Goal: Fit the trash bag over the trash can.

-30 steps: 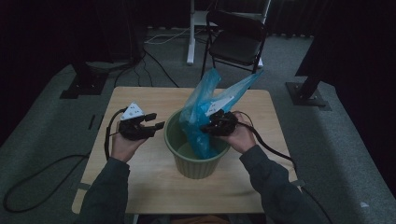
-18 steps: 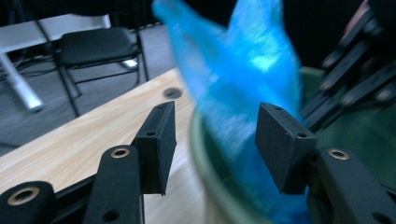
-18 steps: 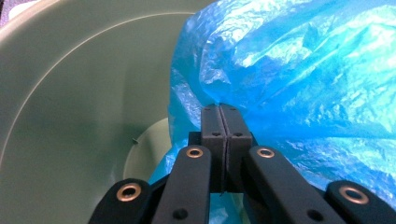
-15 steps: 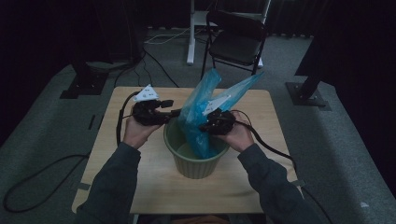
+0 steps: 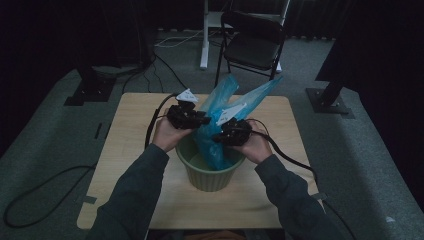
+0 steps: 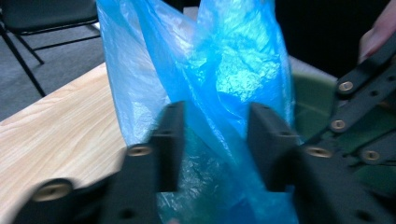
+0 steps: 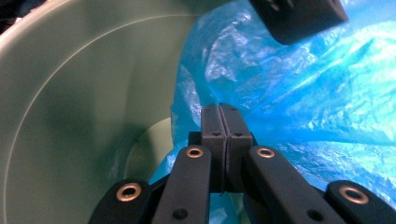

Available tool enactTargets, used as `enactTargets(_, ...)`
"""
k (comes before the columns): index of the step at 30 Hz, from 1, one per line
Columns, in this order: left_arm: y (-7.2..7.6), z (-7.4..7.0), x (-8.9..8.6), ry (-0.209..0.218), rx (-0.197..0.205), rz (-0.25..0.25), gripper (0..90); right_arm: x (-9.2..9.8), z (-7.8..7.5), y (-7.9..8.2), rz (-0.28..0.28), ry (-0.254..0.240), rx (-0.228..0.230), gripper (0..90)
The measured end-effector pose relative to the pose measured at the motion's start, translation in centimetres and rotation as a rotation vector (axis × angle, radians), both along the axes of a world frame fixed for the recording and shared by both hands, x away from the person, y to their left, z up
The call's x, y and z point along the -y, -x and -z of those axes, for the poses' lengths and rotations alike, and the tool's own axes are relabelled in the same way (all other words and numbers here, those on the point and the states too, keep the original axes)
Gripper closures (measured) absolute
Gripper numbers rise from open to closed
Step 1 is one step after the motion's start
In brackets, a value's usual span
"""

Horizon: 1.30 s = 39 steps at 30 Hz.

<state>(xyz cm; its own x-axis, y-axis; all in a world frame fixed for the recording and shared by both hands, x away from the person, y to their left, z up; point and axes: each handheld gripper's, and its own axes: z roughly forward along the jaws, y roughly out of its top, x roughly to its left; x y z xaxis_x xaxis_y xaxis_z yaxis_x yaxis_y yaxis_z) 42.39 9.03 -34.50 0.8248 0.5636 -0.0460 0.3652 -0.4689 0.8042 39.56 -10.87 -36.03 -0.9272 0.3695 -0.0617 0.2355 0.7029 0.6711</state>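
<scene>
Right tongs (image 7: 223,135): jaws pressed flat together, pinching the blue bag (image 5: 220,125) at its edge over the green bin (image 5: 212,175).
Left tongs (image 6: 212,135): half open, just been closing, film between the jaws but not yet pinched.
Bag: lower end inside bin, top flares above rim.
Advice: close left tongs on one layer only, opposite the right grip, then spread over the rim.
Counter (image 5: 130,150): beneath bin.

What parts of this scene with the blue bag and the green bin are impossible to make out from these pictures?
- Bottom of the green bin: in the high view the blue bag covers most of it.
- Whether the left tool already pinches the bag: in the left gripper view the plastic lies between its closing jaws, which are blurred.
- What the shut right tool holds: in the right gripper view its jaws meet against the bag, the seam hidden.
- Bag's top: cut off by the upper edge of the left gripper view.
</scene>
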Motion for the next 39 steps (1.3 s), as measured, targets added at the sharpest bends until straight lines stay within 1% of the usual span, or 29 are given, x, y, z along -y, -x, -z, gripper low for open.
enactTargets(1, 0.2, 0.0, 0.1, -0.015, 0.012, 0.004, 78.5, 0.1, 0.0, 0.1, -0.006, -0.001, -0.001, 88.2)
enactTargets(2, 0.4, -0.1, 0.1, -0.02, 0.021, 0.011, 83.2, 0.1, 0.0, 0.1, -0.009, -0.006, -0.003, 84.4)
enactTargets(4, 0.7, -0.2, -0.1, -0.023, 0.033, 0.016, 87.7, 0.5, -0.1, 0.1, -0.023, -0.026, -0.017, 73.5)
enactTargets(5, 1.0, -0.3, -0.2, -0.03, 0.04, 0.017, 88.5, 0.7, -0.2, 0.2, -0.023, -0.032, -0.018, 70.8)
enactTargets(6, 1.2, -0.3, -0.4, -0.029, 0.046, 0.018, 88.8, 1.0, -0.4, 0.2, -0.024, -0.04, -0.011, 67.8)
enactTargets(8, 1.7, -0.4, -0.7, -0.017, 0.056, 0.013, 88.8, 1.9, -0.8, 0.3, -0.02, -0.063, -0.005, 65.4)
enactTargets(10, 2.2, -0.4, -1.2, -0.009, 0.067, 0.012, 88.7, 3.0, -1.5, 0.2, -0.004, -0.094, -0.001, 64.1)
enactTargets(11, 2.4, -0.4, -1.3, -0.003, 0.07, 0.009, 88.7, 3.3, -1.8, 0.2, 0.004, -0.099, 0.008, 63.7)
enactTargets(15, 3.0, -0.1, -2.2, 0.011, 0.079, -0.006, 88.5, 4.7, -3.0, -0.2, 0.049, -0.146, 0.039, 60.2)
enactTargets(16, 3.2, 0.0, -2.3, 0.011, 0.081, -0.008, 88.5, 5.0, -3.3, -0.5, 0.074, -0.157, 0.046, 59.1)
enactTargets(19, 3.7, 0.3, -2.8, 0.012, 0.088, -0.011, 88.4, 5.7, -3.7, -1.3, 0.127, -0.163, 0.067, 57.1)
enactTargets(21, 3.9, 0.3, -2.9, 0.01, 0.091, -0.011, 88.3, 5.9, -3.8, -1.8, 0.145, -0.174, 0.069, 56.5)
enactTargets(22, 4.3, 0.5, -3.1, 0.016, 0.097, -0.014, 88.2, 6.0, -3.8, -2.1, 0.155, -0.18, 0.073, 55.1)
enactTargets(23, 4.3, 0.5, -3.1, 0.016, 0.097, -0.014, 88.2, 5.9, -3.8, -2.3, 0.158, -0.181, 0.077, 54.4)
enactTargets(24, 4.7, 0.7, -3.3, 0.023, 0.101, -0.018, 88.2, 5.8, -3.7, -2.5, 0.147, -0.181, 0.071, 54.1)
enactTargets(27, 5.2, 0.9, -3.8, 0.031, 0.109, -0.025, 88.1, 5.5, -3.2, -2.7, 0.114, -0.163, 0.042, 52.4)
enactTargets(28, 5.3, 0.9, -3.9, 0.039, 0.11, -0.028, 88.2, 5.4, -3.0, -2.7, 0.103, -0.154, 0.027, 56.9)
enactTargets(30, 5.7, 1.0, -4.4, 0.052, 0.118, -0.038, 88.2, 5.3, -2.5, -2.6, 0.08, -0.132, 0.014, 68.3)
enactTargets(32, 6.1, 1.2, -4.7, 0.062, 0.12, -0.048, 88.3, 5.2, -2.2, -2.5, 0.069, -0.119, 0.001, 80.6)
enactTargets(34, 6.4, 1.4, -5.0, 0.059, 0.124, -0.056, 88.3, 5.2, -2.1, -2.3, 0.055, -0.113, -0.008, 86.3)
enactTargets(36, 6.6, 1.7, -5.3, 0.06, 0.128, -0.07, 88.3, 5.2, -2.0, -2.0, 0.042, -0.105, -0.013, 89.6)
enactTargets(38, 6.6, 1.9, -5.6, 0.068, 0.123, -0.077, 88.3, 5.3, -2.0, -1.7, 0.022, -0.104, -0.024, 89.5)
enactTargets(39, 6.6, 2.0, -5.8, 0.071, 0.121, -0.081, 88.3, 5.3, -2.0, -1.5, 0.019, -0.104, -0.026, 87.4)
